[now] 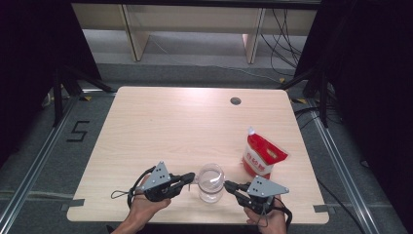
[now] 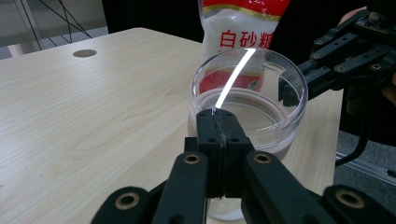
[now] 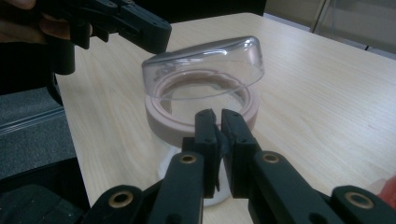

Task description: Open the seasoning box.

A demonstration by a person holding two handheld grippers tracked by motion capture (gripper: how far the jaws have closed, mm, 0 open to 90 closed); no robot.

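Clear plastic is what we count first: one jar (image 1: 211, 185) with one transparent lid (image 3: 205, 70), standing at the near edge of the pale wooden table (image 1: 170, 126), between our two grippers. The lid sits tilted on the jar's pinkish rim (image 3: 161, 119), lifted at one side. One red and white sugar bag (image 1: 262, 156) stands just to the right of the jar and a little farther back, and one dark round hole (image 1: 235, 101) marks the far side of the table. Our left gripper (image 1: 189, 178) comes in from the left with its jaws pressed together at the lid's edge, apparently pinching it. Our right gripper (image 1: 228, 185) comes in from the right, jaws nearly shut with a thin gap, their tips at the jar's rim; we cannot tell whether they hold it.
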